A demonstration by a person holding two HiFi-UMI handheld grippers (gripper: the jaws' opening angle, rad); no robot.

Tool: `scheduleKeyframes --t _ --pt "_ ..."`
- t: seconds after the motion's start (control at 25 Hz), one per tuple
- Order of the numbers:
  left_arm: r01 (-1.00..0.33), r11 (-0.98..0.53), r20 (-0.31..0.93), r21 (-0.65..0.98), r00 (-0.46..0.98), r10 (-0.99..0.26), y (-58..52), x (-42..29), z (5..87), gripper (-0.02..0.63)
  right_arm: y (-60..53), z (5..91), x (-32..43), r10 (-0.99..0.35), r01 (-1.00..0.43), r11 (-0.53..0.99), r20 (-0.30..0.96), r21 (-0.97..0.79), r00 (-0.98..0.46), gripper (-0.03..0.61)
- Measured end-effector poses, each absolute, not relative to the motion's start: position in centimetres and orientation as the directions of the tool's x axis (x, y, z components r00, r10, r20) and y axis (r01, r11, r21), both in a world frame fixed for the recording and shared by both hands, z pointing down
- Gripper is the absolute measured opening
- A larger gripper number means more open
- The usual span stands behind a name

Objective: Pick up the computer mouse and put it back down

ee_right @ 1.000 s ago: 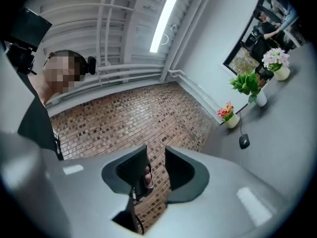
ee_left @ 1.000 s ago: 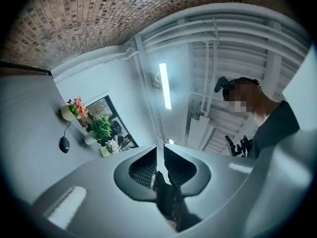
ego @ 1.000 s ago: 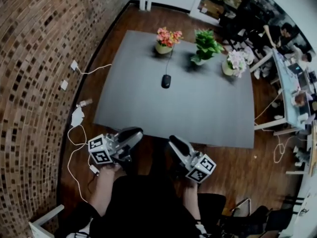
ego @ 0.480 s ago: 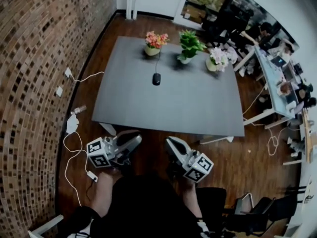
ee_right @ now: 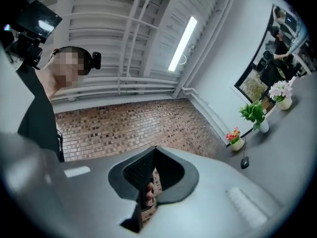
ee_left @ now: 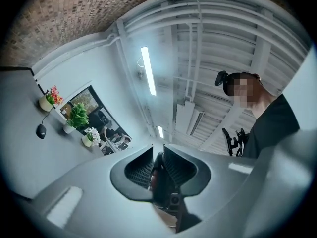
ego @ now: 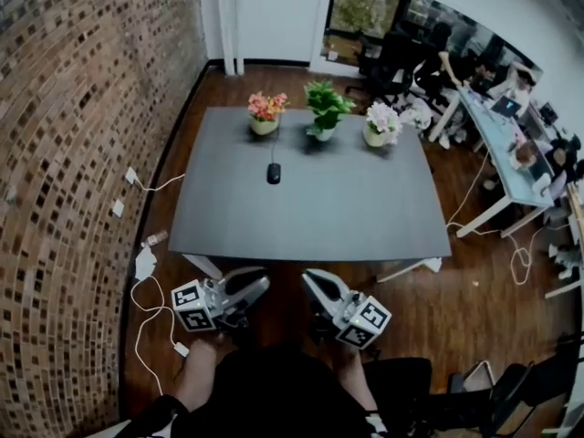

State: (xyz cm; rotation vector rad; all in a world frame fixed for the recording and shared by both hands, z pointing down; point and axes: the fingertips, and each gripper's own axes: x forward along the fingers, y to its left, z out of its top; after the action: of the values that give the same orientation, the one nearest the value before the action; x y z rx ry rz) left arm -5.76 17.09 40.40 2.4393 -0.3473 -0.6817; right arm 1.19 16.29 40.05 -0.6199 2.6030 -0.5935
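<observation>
Grey table [ego: 347, 208] fills the middle of the room. The computer mouse [ego: 274, 173] lies flat on it, far-left part of the top, w/ its cord [ego: 272, 149] running off toward the far edge by the pot of pink flowers [ego: 265, 109]. Three pots line that far edge: pink flowers at left, green plant [ego: 324, 108] in the middle, white flowers [ego: 381, 121] at right. Mouse sits just on the near side of the pink one.

Person stands off the near edge of the table, both tools held out front over the wood floor [ego: 474, 290], short of the tabletop. Left gripper [ego: 260, 286]: jaws drawn together, only a sliver btwn the pads, nothing in there. Right gripper [ego: 310, 279]: jaws pressed right together, empty too. Both point toward the table & tilt up a bit. The two gripper views are mostly ceiling, w/ the mouse small & far off at the side. Marker cubes sit at the near end of each tool, close to the hands.

Mouse is well apart from both grippers, most of the table's depth away. Brick wall [ego: 82, 108] runs down the left side, w/ white cables [ego: 141, 290] strewn on the floor at its foot. Far right there are other desks w/ ppl seated at them.
</observation>
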Motion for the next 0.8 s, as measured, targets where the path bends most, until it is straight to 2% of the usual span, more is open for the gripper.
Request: scheduleKeyframes --t 0.24,0.44,0.8 --pt "-0.139 -0.779 -0.336 0.611 0.846 -0.415 17.9 -4.2 41.8 0.048 16.9 41.8 4.3 -0.528 -0.339 0.788 -0.28 -0.513 -0.802 0.0" --pt "-0.18 -0.761 -0.321 0.623 0.829 -0.458 17.8 -4.2 42.1 0.048 17.7 41.5 4.1 -0.502 -0.321 0.804 -0.282 -0.501 -0.817 0.0" --pt "-0.179 -0.787 -0.389 0.591 0.791 -0.472 18.2 -3.9 39.7 0.048 18.6 40.9 4.5 -0.483 -0.324 0.823 -0.275 -0.467 -0.831 0.0"
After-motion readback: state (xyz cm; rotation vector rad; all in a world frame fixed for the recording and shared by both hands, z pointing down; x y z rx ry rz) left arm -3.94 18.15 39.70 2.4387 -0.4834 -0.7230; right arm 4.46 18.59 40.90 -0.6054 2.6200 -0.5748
